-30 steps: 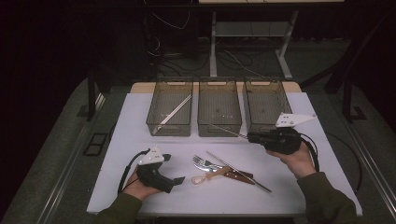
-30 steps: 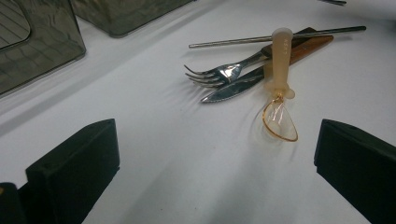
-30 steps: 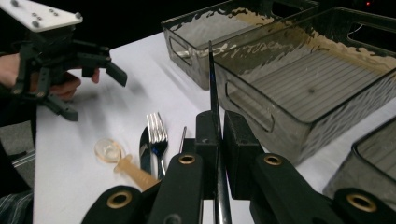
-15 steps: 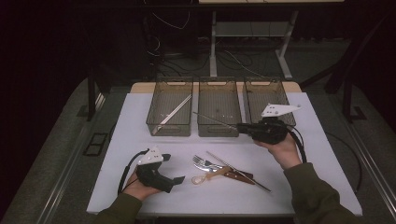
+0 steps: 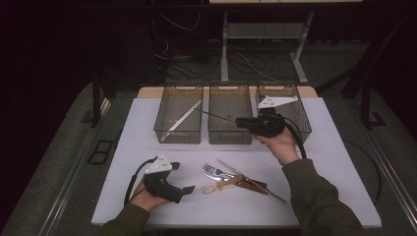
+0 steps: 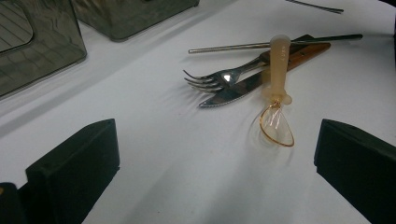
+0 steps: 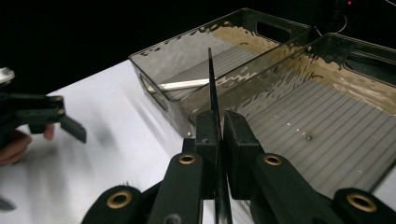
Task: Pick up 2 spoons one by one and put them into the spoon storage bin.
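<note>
My right gripper (image 5: 241, 121) (image 7: 217, 128) is shut on a thin dark stick (image 5: 216, 115) (image 7: 211, 79). It hovers over the middle bin (image 5: 230, 138), and the stick points left toward the left bin (image 5: 178, 136) (image 7: 154, 91). A silver stick (image 5: 182, 119) (image 7: 182, 84) lies in that left bin. My left gripper (image 5: 188, 189) (image 6: 217, 140) rests on the white table near the front, open, with nothing between its jaws. Just ahead of it lie a fork (image 5: 212, 170) (image 6: 219, 77), a wooden-handled knife (image 5: 246, 183) (image 6: 243, 88), a translucent spoon (image 5: 209, 189) (image 6: 277, 126) and a metal rod (image 5: 255, 183) (image 6: 252, 45).
Three clear ribbed bins stand in a row at the back of the white table (image 5: 339, 162); the right bin (image 5: 301, 118) is partly behind my right hand. A cable trails from each gripper. Dark floor and desk legs lie beyond the table.
My right gripper has carried the dark stick leftward, from in front of the right bin to over the middle bin. The left gripper and the cutlery have stayed put.
</note>
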